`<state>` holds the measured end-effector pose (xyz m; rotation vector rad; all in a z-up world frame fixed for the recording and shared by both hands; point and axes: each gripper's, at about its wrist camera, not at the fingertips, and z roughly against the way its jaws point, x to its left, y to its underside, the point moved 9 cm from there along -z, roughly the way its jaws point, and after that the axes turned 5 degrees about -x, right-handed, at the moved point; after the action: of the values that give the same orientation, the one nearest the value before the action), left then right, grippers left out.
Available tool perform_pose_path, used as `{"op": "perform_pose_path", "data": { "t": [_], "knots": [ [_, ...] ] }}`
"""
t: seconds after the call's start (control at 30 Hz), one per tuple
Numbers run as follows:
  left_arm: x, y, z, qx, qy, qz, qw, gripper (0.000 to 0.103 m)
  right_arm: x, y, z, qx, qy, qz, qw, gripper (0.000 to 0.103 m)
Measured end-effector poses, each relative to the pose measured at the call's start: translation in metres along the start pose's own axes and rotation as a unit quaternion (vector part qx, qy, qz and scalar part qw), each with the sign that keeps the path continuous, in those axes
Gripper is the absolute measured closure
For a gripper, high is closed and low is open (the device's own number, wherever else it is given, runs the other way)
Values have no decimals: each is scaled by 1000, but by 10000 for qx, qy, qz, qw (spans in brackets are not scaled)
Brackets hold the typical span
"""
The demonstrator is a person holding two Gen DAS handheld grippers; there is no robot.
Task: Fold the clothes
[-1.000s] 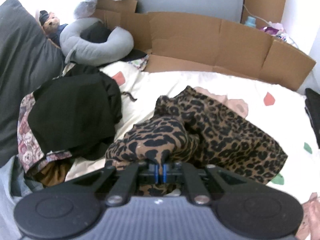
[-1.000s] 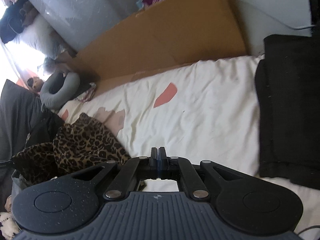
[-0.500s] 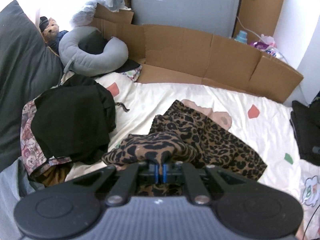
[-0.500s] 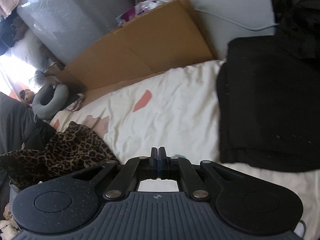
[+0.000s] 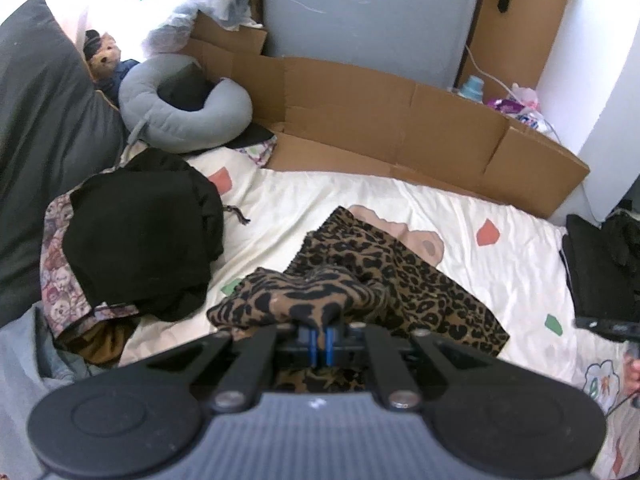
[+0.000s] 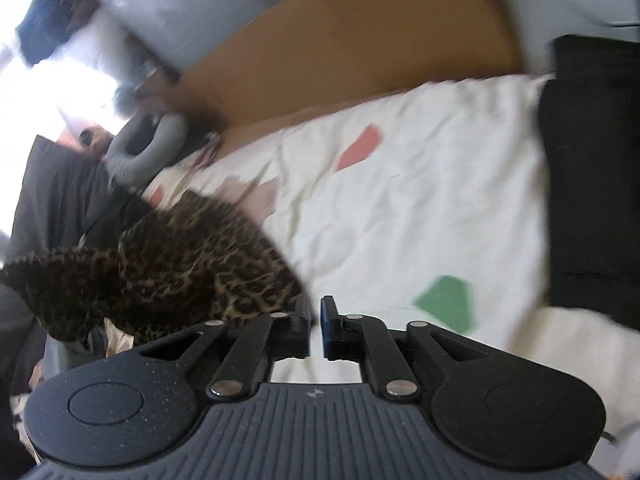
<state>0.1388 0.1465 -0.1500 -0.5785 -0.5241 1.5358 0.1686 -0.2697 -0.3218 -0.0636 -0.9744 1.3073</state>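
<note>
Left wrist view shows a cream bedsheet [image 5: 360,216] with coloured patches, and on it a brown leopard-print garment [image 5: 400,276], crumpled, one edge lifted off the bed and pinched tight in the left gripper [image 5: 321,334]. Right wrist view, blurred, has the right gripper [image 6: 316,312] just beside that garment's near corner, its jaws opening with nothing between them. A heap of black clothes [image 5: 140,236] lies left of the garment, a cardboard wall [image 5: 400,128] behind and a grey neck pillow [image 5: 180,120] beyond.

A grey neck pillow [image 5: 182,120] lies at the bed's head, beside a dark grey pillow [image 5: 40,128]. Flattened cardboard [image 5: 400,136] lines the far edge of the cream bedsheet [image 5: 460,216]. A teddy bear [image 5: 105,53] sits behind the neck pillow.
</note>
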Motion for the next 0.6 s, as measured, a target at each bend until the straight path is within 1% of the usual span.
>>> {"op": "perform_pose_path", "data": {
  "t": [0.07, 0.1, 0.13, 0.17, 0.23, 0.4, 0.47, 0.53, 0.6],
  "knots": [
    [0, -2, 5, -8, -4, -5, 10000, 99, 9, 4, -22, 164, -69, 122, 9998, 76],
    [-1, -2, 7, -11, -4, -7, 10000, 99, 13, 5, -31, 231, -121, 154, 9995, 72],
    [-1, -3, 9, -15, 0, -15, 10000, 99, 16, 8, -39, 302, -151, 203, 9992, 65],
    [-1, -4, 12, -20, 6, -25, 10000, 99, 19, 11, -48, 374, -179, 253, 9988, 61],
    [-1, -5, 16, -32, 14, -18, 10000, 99, 22, 16, -60, 497, -198, 353, 9979, 57],
    [-2, -10, 26, -13, 28, 80, 10000, 99, 24, 28, -87, 757, -241, 481, 9957, 56],
    [-5, -12, 31, -2, 33, 64, 10000, 99, 24, 31, -98, 854, -239, 518, 9947, 54],
    [-8, -14, 36, 1, 56, 16, 10000, 99, 23, 35, -109, 960, -182, 623, 9933, 51],
    [-11, -16, 41, -11, 75, -2, 10000, 99, 22, 38, -120, 1056, -107, 765, 9914, 51]
  ]
}}
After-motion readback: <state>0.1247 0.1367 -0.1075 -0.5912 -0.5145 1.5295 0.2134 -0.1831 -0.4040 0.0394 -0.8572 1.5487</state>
